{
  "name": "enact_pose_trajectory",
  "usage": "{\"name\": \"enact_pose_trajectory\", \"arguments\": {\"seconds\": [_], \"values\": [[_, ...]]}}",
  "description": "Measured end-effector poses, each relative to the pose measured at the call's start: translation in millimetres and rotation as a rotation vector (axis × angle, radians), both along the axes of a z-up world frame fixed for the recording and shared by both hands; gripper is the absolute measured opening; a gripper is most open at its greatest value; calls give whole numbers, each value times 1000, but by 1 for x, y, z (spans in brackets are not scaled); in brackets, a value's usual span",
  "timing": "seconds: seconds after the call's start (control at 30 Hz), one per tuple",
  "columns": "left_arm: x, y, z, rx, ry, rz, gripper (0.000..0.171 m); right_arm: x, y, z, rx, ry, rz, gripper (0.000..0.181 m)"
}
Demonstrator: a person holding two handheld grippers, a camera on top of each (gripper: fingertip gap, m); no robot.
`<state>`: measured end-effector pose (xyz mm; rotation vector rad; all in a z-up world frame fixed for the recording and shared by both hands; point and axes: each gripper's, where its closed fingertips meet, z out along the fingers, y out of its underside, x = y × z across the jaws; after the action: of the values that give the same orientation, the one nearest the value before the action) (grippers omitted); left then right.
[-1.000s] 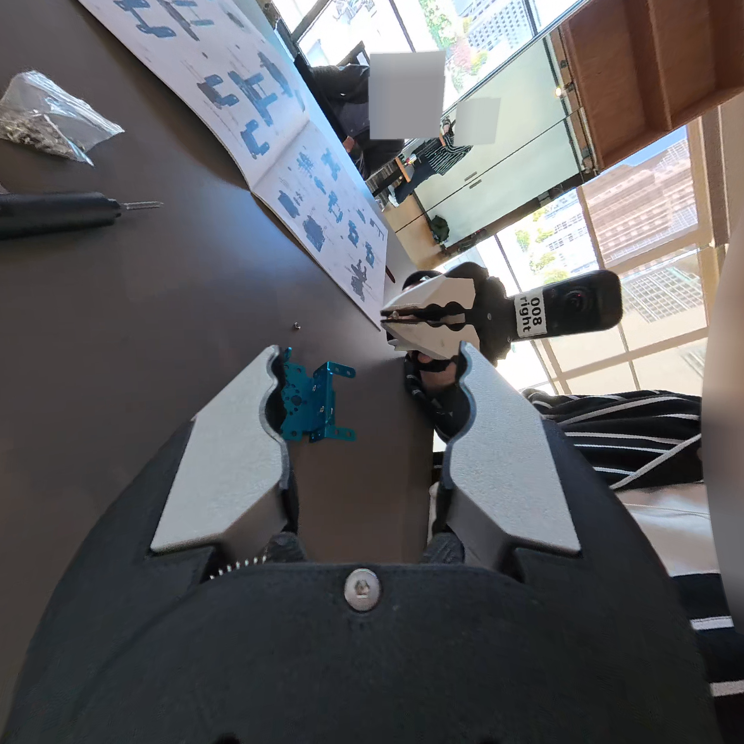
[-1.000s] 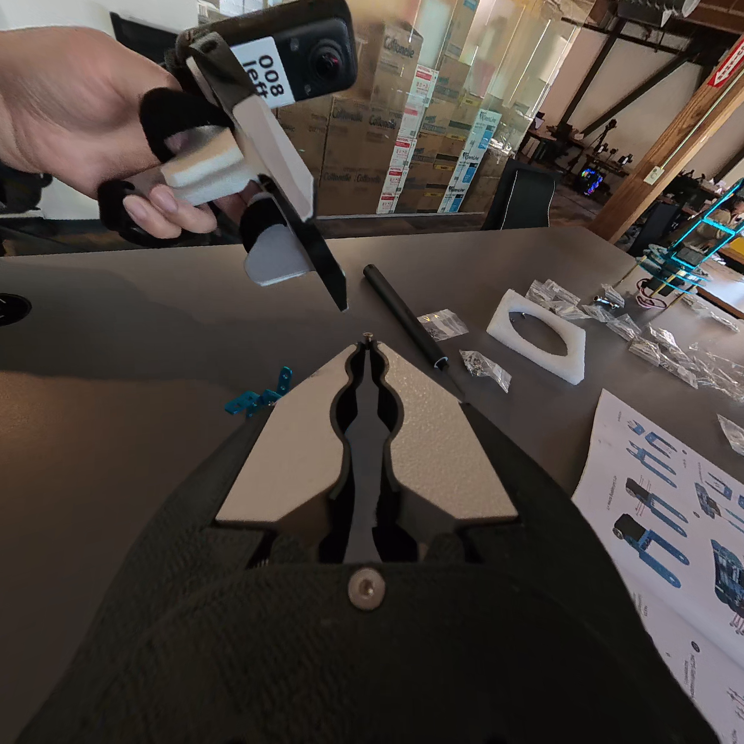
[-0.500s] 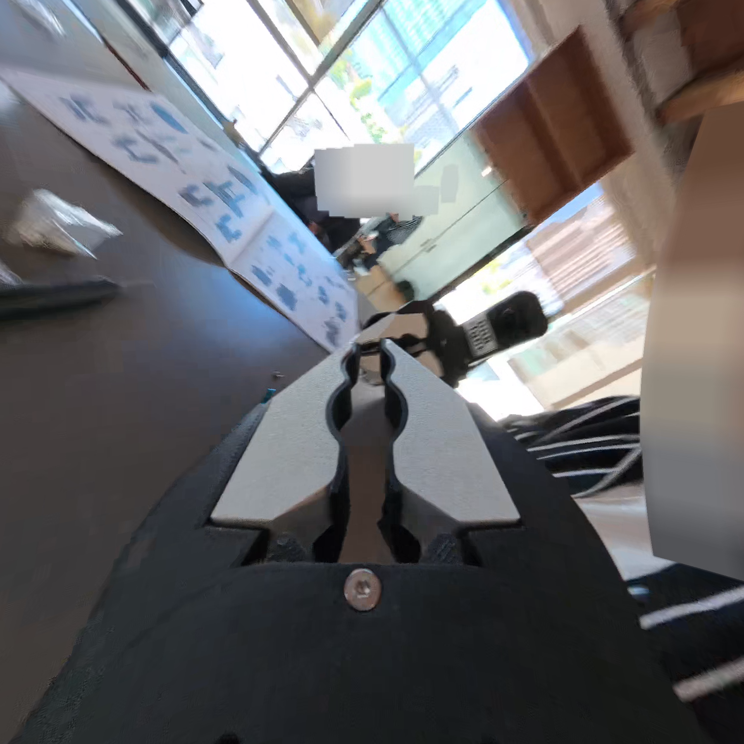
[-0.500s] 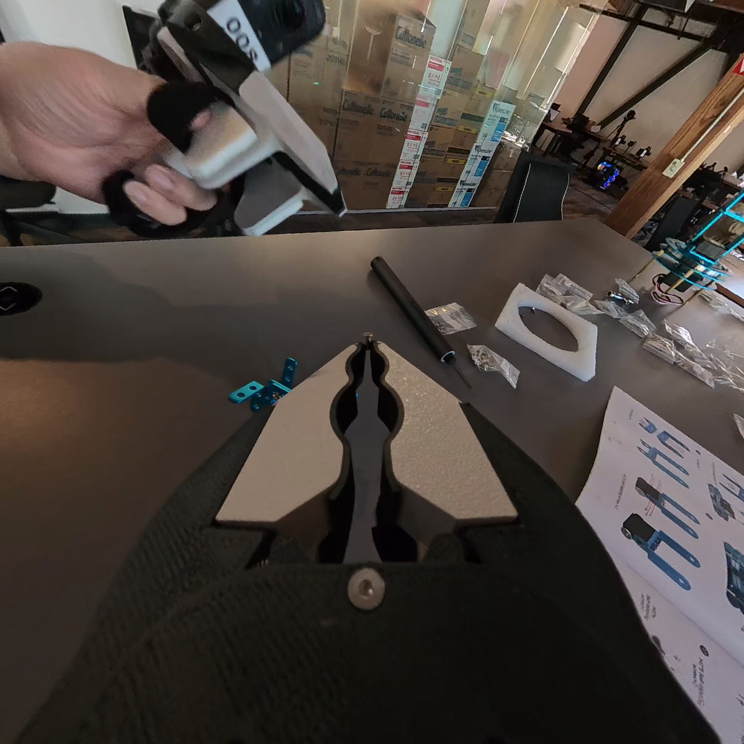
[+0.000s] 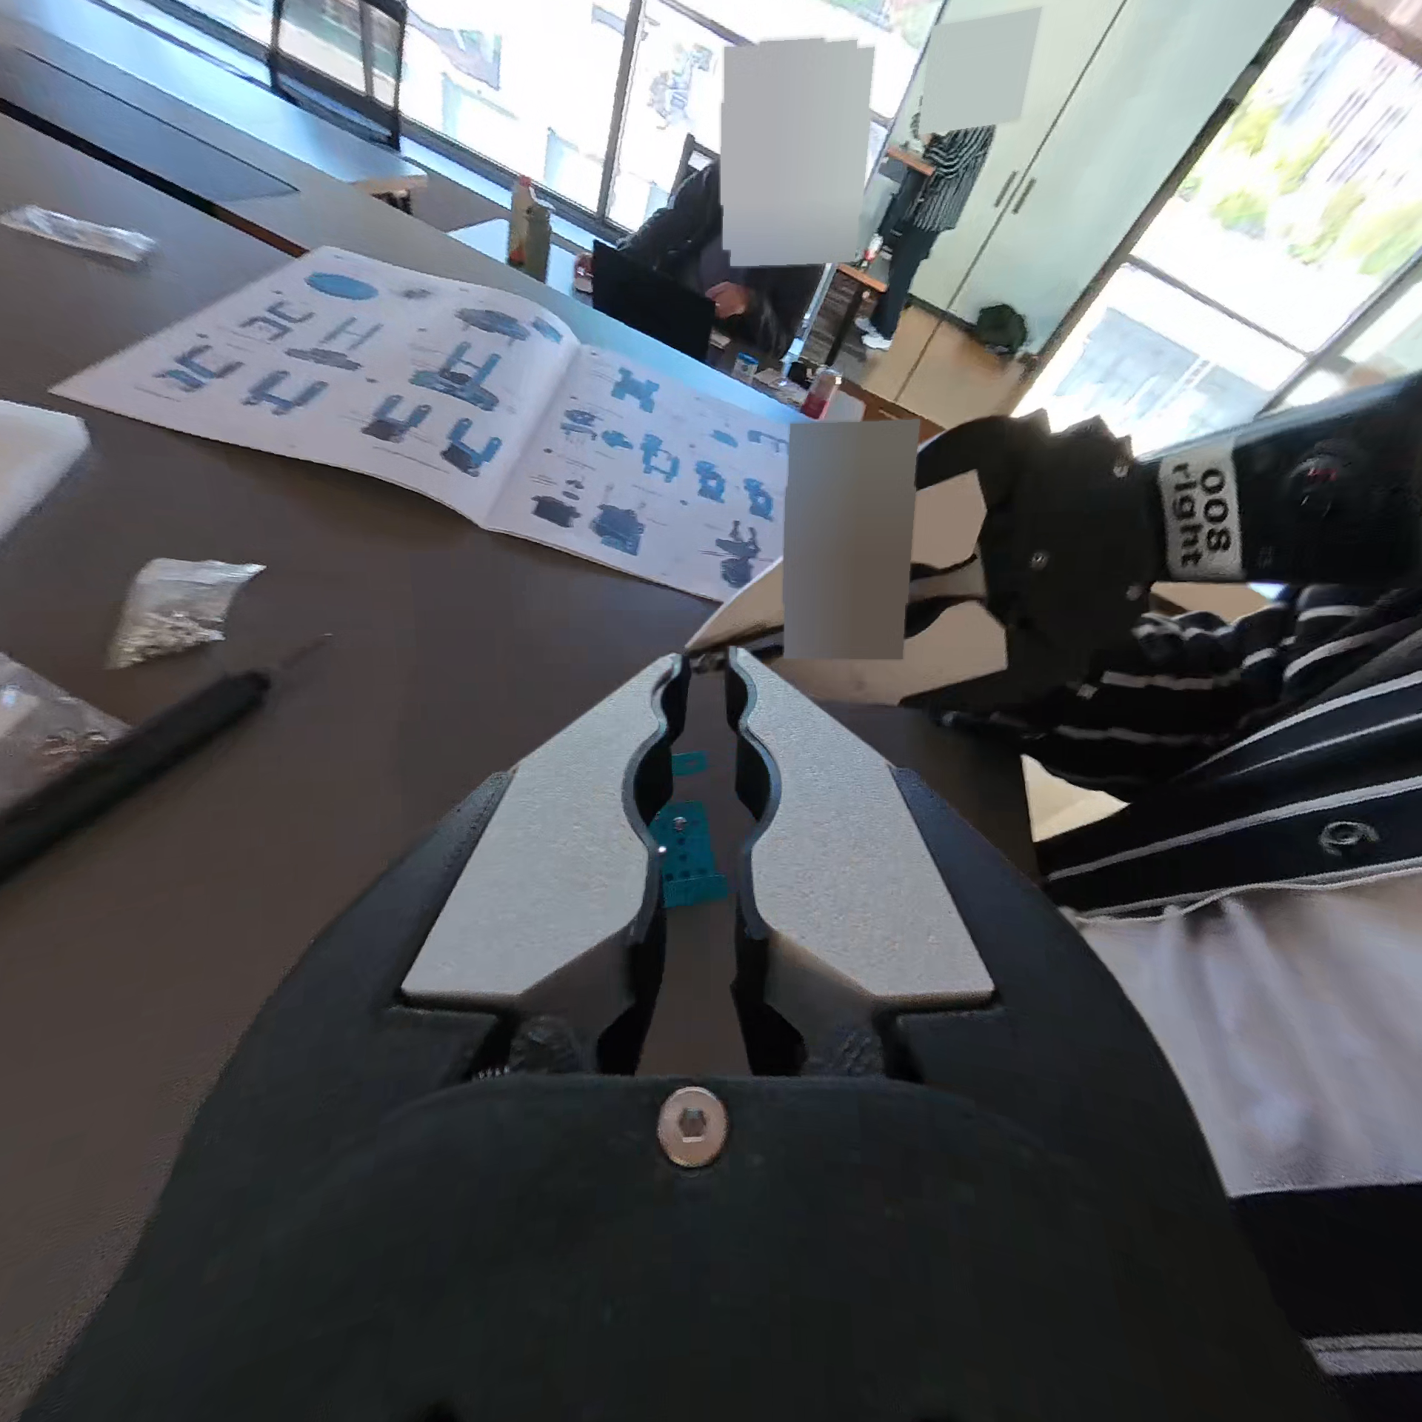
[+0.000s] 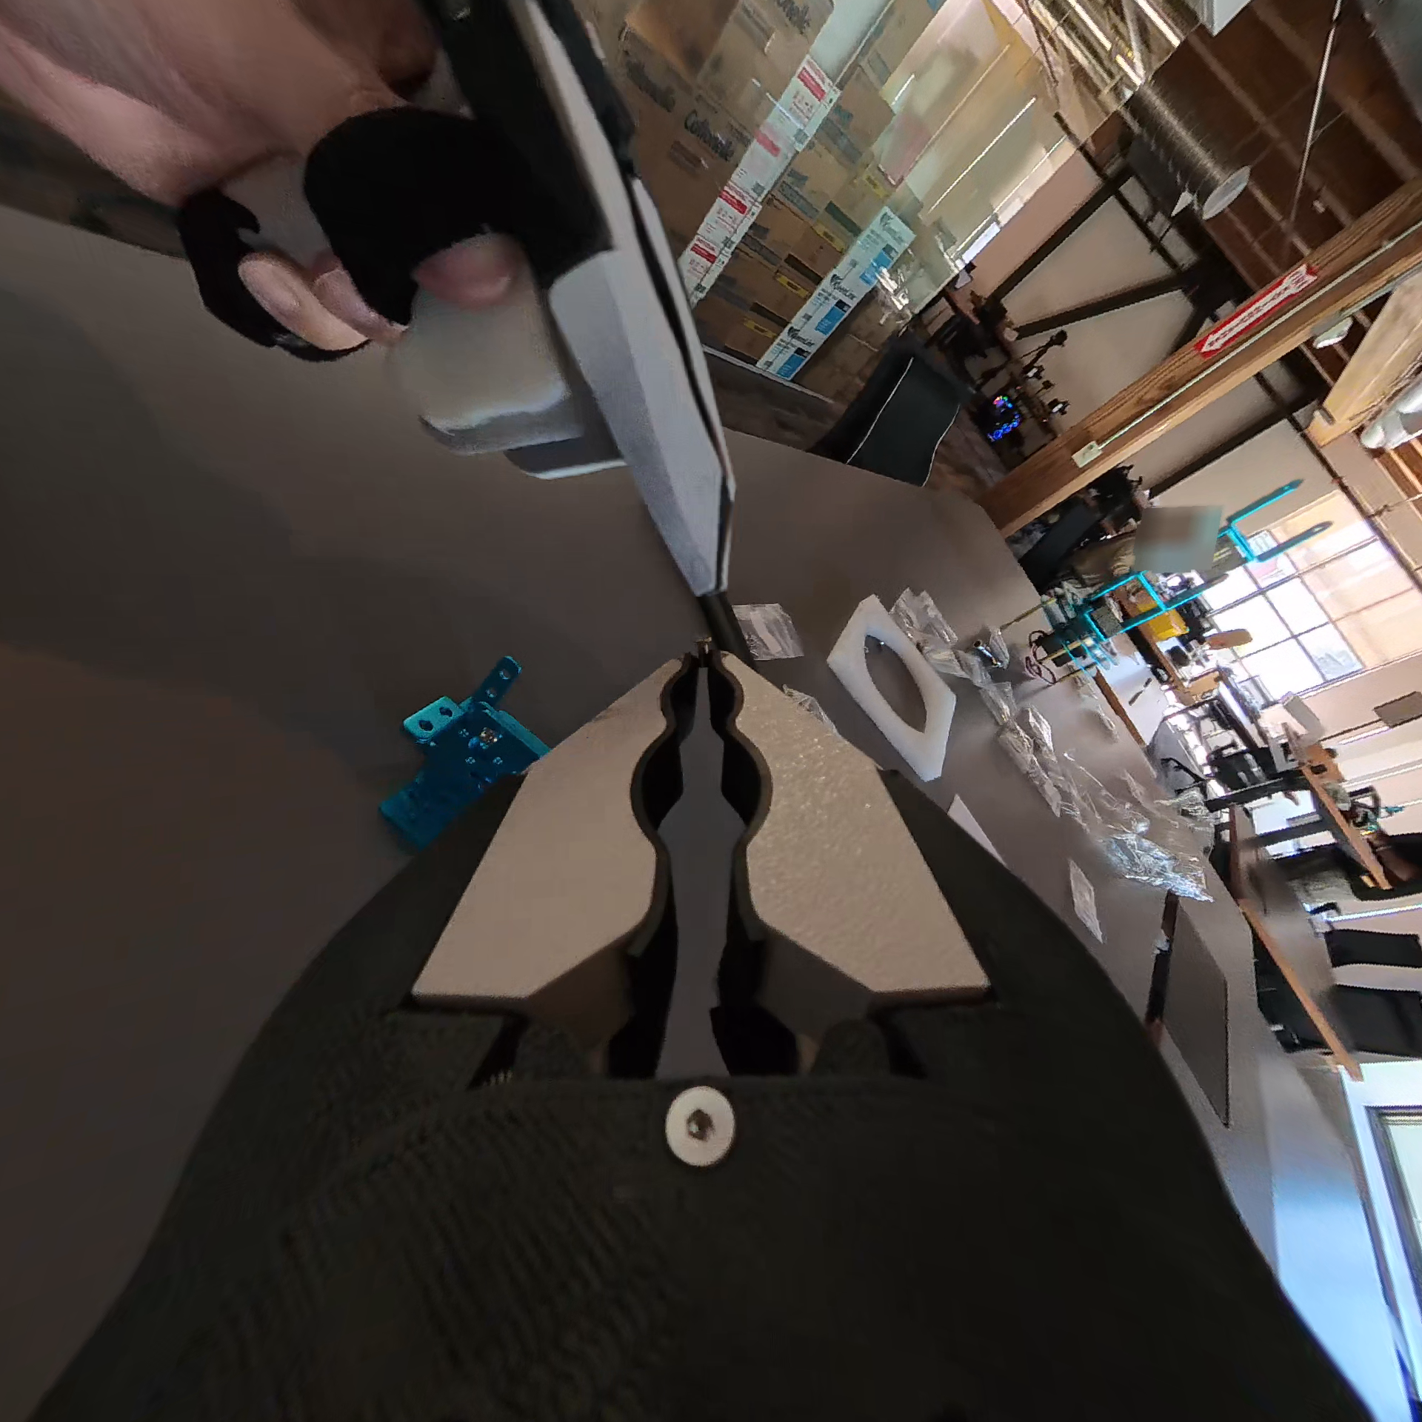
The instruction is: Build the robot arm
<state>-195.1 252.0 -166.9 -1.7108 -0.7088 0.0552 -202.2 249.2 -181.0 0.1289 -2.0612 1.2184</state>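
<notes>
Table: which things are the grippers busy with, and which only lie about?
With the grippers:
- screw, pinched in the right gripper
- left gripper, tip close to that screw
- blue bracket, below both

Lying about:
- screwdriver
- booklet
- foam
- bags

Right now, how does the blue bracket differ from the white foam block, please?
The bracket is shiny blue metal, drilled with small holes; the foam block is matte white with one big oval cutout. The bracket lies left of the right claw, the foam block right of it. Both rest on the table.
</notes>
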Motion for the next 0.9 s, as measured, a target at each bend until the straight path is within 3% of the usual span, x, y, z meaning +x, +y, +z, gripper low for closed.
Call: {"name": "enact_pose_trajectory", "arguments": {"seconds": [0.2,0.43,0.73,0.9], "values": [[-4,5,-13,-62,-36,-1,15,2,-2,-4,9,-3,-3,2],[-1,9,-19,-73,-58,-26,3,-1,-1,-8,16,-4,-11,2],[-3,7,-21,6,-157,-29,3,-3,-2,-11,10,-5,-24,2],[2,3,-20,100,-270,-123,3,-1,-1,-11,-7,-37,-11,7]]}}
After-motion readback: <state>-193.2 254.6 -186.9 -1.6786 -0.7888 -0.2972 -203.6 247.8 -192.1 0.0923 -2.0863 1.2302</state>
